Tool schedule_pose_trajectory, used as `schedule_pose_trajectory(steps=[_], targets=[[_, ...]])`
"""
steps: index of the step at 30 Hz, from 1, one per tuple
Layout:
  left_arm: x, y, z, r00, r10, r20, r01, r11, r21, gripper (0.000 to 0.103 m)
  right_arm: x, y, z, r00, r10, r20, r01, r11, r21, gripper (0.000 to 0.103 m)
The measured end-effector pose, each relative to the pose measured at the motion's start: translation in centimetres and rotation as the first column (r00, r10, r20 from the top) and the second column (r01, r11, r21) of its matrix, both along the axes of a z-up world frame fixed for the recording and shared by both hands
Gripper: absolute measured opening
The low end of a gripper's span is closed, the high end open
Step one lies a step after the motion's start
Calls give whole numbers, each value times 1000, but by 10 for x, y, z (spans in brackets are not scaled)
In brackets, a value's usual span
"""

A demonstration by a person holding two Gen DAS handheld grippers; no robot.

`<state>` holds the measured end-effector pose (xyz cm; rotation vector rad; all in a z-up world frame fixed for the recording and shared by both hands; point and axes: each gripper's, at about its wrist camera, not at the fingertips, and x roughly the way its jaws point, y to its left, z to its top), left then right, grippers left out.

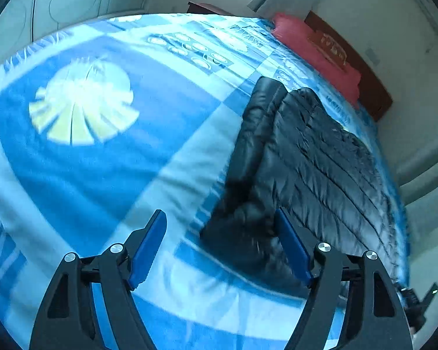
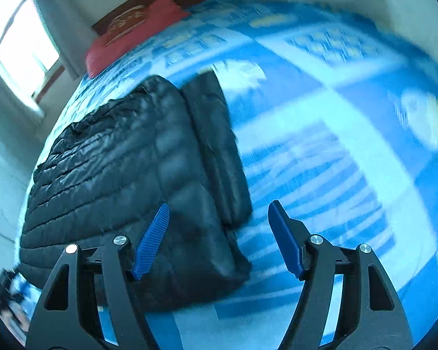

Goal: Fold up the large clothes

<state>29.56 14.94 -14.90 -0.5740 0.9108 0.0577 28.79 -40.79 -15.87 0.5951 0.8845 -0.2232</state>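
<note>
A black quilted puffer jacket (image 1: 306, 151) (image 2: 116, 160) lies folded on the bed, with a sleeve laid as a long strip along its inner edge. My left gripper (image 1: 219, 213) hovers over the jacket's near corner; its blue pads stand wide apart, and the corner shows between them without touching either pad. My right gripper (image 2: 219, 204) hangs above the jacket's other near corner, open, with nothing pressed between its pads. Both views are blurred by motion.
The blue and white patterned bedspread (image 1: 102, 160) (image 2: 335, 145) covers the bed. A red pillow (image 1: 315, 55) (image 2: 131, 29) lies against the wooden headboard (image 1: 373, 93). A bright window (image 2: 14, 35) is on the wall beyond the jacket's side of the bed.
</note>
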Motion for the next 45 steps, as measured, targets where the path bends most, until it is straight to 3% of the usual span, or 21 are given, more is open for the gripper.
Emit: schedule_pose_trajectory(steps=[4,6,7,9,11,15,21,25,34,45], targets=[[1,-8,-9,1000,-4,-4,4,993,-116,76,2,5,-17,1000,-17,20,14,993,120,70],[7,-11,-16,1000,12,-7,-13,985,-170,76,4,10,-19,999,-37,41,32,993,113,71],[8,-13,-16,1000,18,-1,-18,987,-161,71,4,12,-19,998,-41,46,36,994,105,69],[11,-21,-17,1000,6,12,-4,992,-130,57,7,16,-19,997,-27,66,19,992,127,45],[13,-26,-14,1000,-10,29,14,991,-133,38,6,18,-18,996,-28,79,17,990,138,35],[4,-26,-5,998,-16,56,24,990,-142,26,-3,24,-8,992,-14,125,-3,991,137,19],[-19,-19,9,996,-24,81,34,992,-123,21,-25,31,4,989,14,148,-33,991,127,16],[-45,-8,13,997,-33,74,42,992,-115,21,-61,40,6,988,32,150,-54,988,144,16],[-113,8,11,998,-31,51,37,992,-120,21,-138,56,3,990,48,135,-70,984,162,16],[-170,20,3,999,-30,37,35,989,-145,21,-193,65,-4,992,46,122,-67,982,178,16]])
